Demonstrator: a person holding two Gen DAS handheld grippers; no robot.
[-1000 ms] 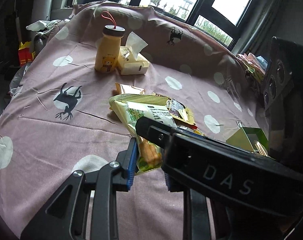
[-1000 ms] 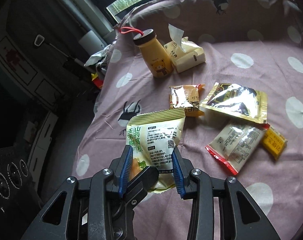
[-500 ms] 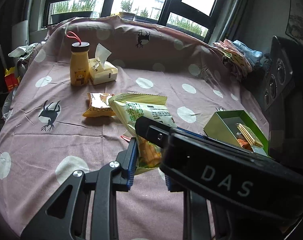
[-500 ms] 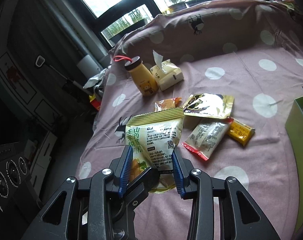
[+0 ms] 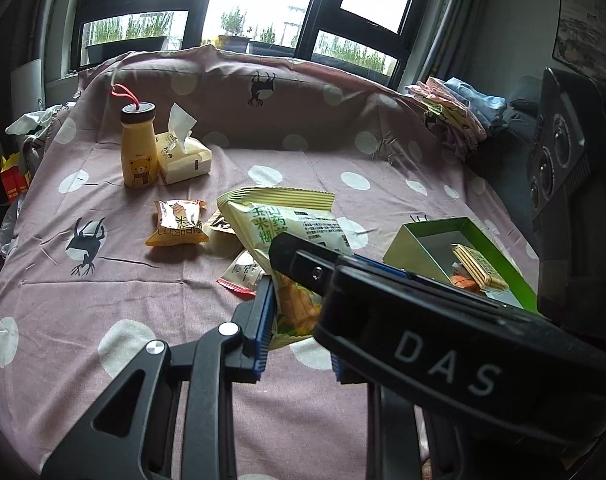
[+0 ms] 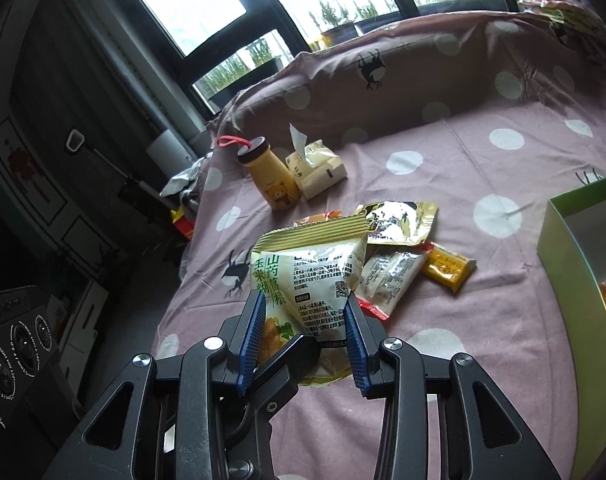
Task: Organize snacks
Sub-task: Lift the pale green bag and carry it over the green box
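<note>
The light, crinkly, air-puffed snack bag (image 6: pixel 307 280) is pinched at its lower edge by both the right tongs (image 6: pixel 305 320) and left tongs (image 5: pixel 299 316), so a gentle hold near the seam is judged safest.

The left gripper's (image 5: pixel 299 320) right finger was almost wholly hidden behind the dark body of the right gripper (image 6: pixel 305 324), which crossed the left wrist view. The lower part of the pale green snack bag (image 5: pixel 287 232) was covered by both grippers, and its small print was too fine to read. A red-edged packet (image 5: pixel 241 274) showed only one corner from under that bag. The green box (image 6: pixel 575 276) was cut off by the right wrist view's edge, and its contents were partly hidden in both views. A gold foil pouch (image 5: pixel 221 226) was mostly concealed behind the bag.
</note>
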